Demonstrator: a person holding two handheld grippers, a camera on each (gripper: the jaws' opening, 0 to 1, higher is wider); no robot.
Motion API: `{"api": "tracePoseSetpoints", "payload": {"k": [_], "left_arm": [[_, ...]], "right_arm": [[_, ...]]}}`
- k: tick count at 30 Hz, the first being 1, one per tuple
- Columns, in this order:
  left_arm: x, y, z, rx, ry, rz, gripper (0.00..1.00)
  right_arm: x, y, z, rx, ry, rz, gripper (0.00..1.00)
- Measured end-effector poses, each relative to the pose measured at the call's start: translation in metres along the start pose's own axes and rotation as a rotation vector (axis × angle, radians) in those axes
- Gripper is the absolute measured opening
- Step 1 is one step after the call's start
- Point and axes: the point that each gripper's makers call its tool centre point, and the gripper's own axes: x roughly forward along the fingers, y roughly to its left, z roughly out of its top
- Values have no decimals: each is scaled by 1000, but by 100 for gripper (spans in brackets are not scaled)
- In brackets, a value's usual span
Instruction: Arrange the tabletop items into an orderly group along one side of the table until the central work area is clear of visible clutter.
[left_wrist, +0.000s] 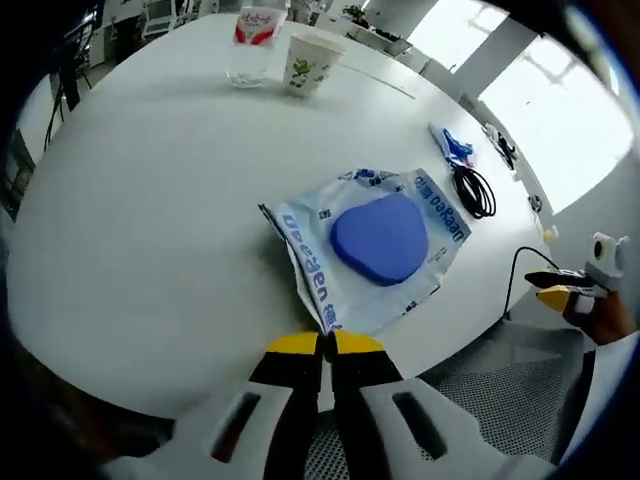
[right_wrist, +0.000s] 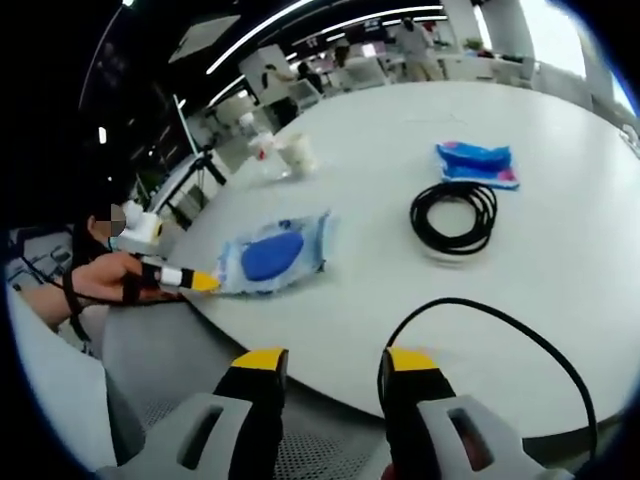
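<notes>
A clear plastic bag printed in blue (left_wrist: 310, 250), with a blue rounded pad (left_wrist: 381, 238) inside, lies near the white table's front edge (left_wrist: 120, 300). My left gripper (left_wrist: 325, 345) is shut, its yellow tips pinching the bag's near corner. In the right gripper view the same bag (right_wrist: 275, 252) lies at the table's left edge with the left gripper (right_wrist: 200, 281) on its corner, held by a person's hand. My right gripper (right_wrist: 335, 362) stands open off the table's edge, with nothing between its jaws.
A coiled black cable (right_wrist: 453, 215) and a blue packet (right_wrist: 478, 162) lie further along the table. A paper cup (left_wrist: 312, 63) and a clear bottle (left_wrist: 255, 45) stand together at the far side. A thin black cable (right_wrist: 470, 308) loops over the edge by my right jaw.
</notes>
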Motion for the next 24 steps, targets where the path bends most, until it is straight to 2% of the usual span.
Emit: {"api": "tracePoseSetpoints", "payload": {"k": [7,15,21,24], "left_arm": [[-6,13,1,-8,-5,16,0],[-9,20,5,-68,-33,34,1],[-10,20,5,-90,-39,32,12],[-11,20,6,-100,-52,23,13]], "right_arm": [[4,3,1,-13,11,14,37],[12,6,5,-27,23,27,36],[21,8,12,-34,29,42,35],[28,11,17,-42,35,55,35]]}}
